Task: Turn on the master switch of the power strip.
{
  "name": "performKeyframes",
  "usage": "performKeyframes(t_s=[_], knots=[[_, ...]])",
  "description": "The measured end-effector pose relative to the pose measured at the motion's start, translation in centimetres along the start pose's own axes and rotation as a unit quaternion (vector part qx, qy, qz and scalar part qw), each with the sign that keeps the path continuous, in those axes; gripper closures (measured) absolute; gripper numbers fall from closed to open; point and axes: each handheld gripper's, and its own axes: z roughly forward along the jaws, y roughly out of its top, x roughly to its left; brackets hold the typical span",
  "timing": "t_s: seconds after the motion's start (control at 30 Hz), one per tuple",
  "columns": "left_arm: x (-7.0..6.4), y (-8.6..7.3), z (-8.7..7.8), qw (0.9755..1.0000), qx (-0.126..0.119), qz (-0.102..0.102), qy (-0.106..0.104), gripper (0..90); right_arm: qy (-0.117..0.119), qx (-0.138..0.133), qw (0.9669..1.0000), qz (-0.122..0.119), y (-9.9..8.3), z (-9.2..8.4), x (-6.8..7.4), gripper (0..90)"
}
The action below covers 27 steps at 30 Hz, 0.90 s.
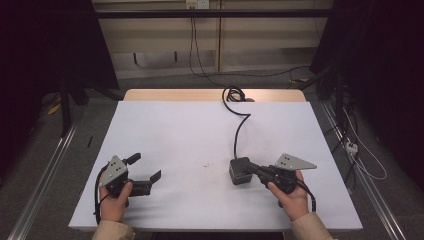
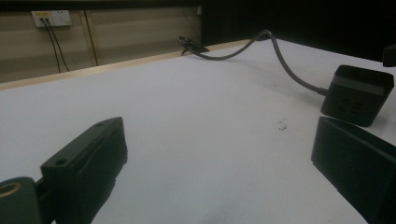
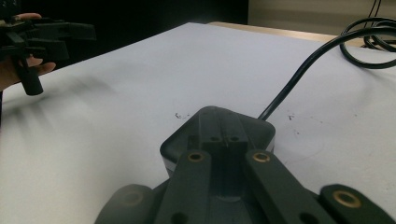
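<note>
White and matte, the rectangular tabletop sheet (image 1: 200, 130) covered nearly all of a pale wooden table (image 1: 210, 94), whose bare edge showed along the far side. Every place below is given from the black cube-shaped power adapter (image 1: 240, 171), which sat on the sheet toward the person's near right.

From the adapter's far face a thick black cable (image 1: 239, 131) ran away across the sheet, curved, and ended in a loose coil at the table's far edge.

On the adapter's right, touching it, was the right gripper (image 1: 250, 169), a black two-jaw tool with a grey three-cornered plate on top, held in the person's right hand (image 1: 291, 196). In the right gripper view its jaws were drawn together, fully closed, their tips lying on the adapter's top face (image 3: 219, 128); whether they pinched any part of it could not be told.

Well apart to the adapter's left, the left gripper (image 1: 145, 167) rested low over the sheet in the person's left hand (image 1: 115, 200). Its jaws stood wide apart with nothing between them, bare sheet showing through the gap in the left gripper view, where the adapter (image 2: 358, 93) lay beyond the right-hand jaw.

Just left of the adapter, between it and the left gripper, a few tiny dark specks (image 1: 205, 164) marked the sheet.
</note>
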Motion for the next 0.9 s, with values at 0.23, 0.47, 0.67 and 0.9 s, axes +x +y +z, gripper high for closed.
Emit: performKeyframes(t_s=[0.23, 0.47, 0.67, 0.9], knots=[[-0.01, 0.00, 0.00, 1.0000, 0.000, -0.001, -0.001, 3.2, 0.002, 0.002, 1.0000, 0.000, 0.14, 0.57, 0.12, 90.0], [0.00, -0.02, -0.03, 1.0000, -0.001, -0.001, -0.001, 3.2, 0.002, 0.005, 1.0000, -0.004, 0.12, 0.74, 0.20, 90.0], [0.00, 0.00, -0.01, 1.0000, -0.001, -0.001, -0.002, 3.2, 0.003, 0.009, 0.9999, -0.009, 0.03, 0.87, 0.33, 90.0], [0.00, -0.01, 0.00, 1.0000, -0.001, -0.001, -0.002, 3.2, 0.002, 0.013, 0.9998, -0.014, -0.04, 0.99, 0.40, 90.0]])
